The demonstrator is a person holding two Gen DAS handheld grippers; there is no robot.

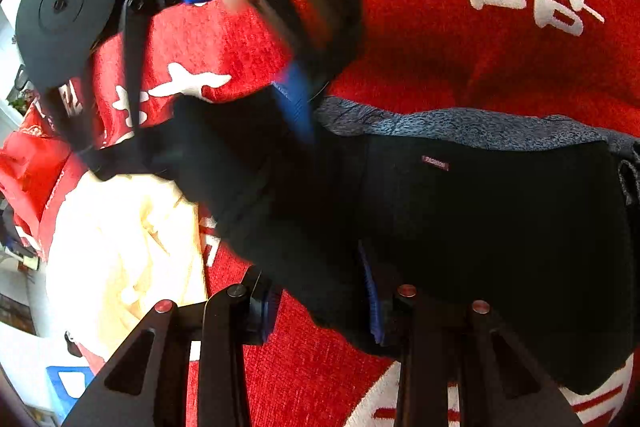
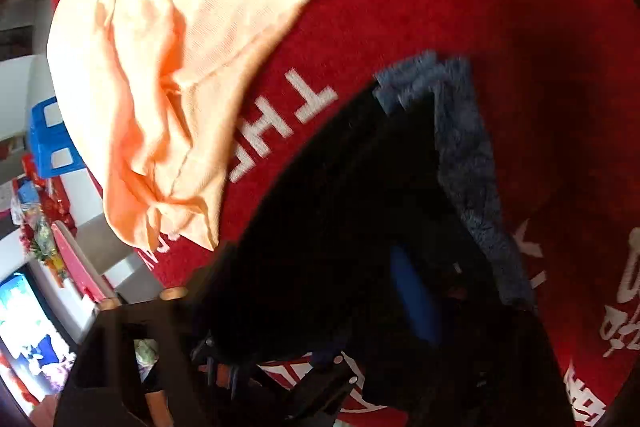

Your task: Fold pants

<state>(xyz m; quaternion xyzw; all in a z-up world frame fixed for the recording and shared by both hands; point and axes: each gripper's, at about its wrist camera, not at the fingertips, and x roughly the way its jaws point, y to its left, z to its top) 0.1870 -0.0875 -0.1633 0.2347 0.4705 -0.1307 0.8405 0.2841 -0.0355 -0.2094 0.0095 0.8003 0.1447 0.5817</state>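
We hold black pants (image 1: 480,227) in both grippers over a red mat (image 1: 460,47).

Nearest, our left gripper (image 1: 320,307) stands open around a fold of the pants. Farther off, our right gripper (image 1: 296,107) pinches the black fabric. Beyond, the pants' grey fleece lining (image 1: 460,125) lies on the mat. A cream garment (image 1: 120,247) sits to the left.
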